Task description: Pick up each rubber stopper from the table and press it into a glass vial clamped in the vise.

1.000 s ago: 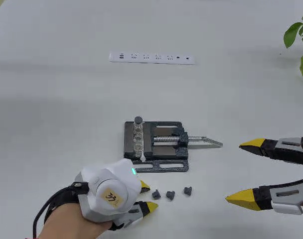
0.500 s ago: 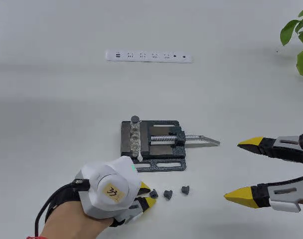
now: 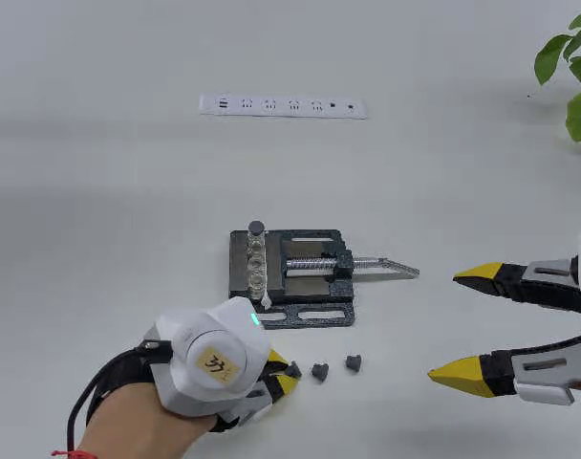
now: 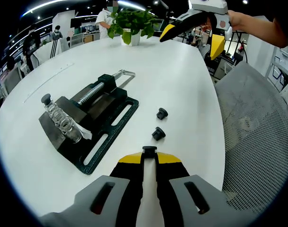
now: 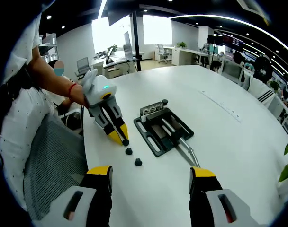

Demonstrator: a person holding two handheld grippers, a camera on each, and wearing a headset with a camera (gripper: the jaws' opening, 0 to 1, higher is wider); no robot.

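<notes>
My left gripper (image 4: 149,157): I am holding it low at the table (image 3: 128,239), jaws pinching a rubber stopper (image 4: 149,150).
My right gripper (image 3: 445,325): I am hovering it right of the vise (image 3: 310,311), jaws spread.

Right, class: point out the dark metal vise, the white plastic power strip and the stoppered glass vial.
Dark metal vise (image 3: 344,265): head view, screw block.
White plastic power strip (image 3: 282,105): head view, its middle.
Stoppered glass vial (image 3: 256,229): head view, its stopper.

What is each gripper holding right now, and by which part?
The left gripper pinches a small dark rubber stopper by its sides; right gripper holds nothing.
</notes>
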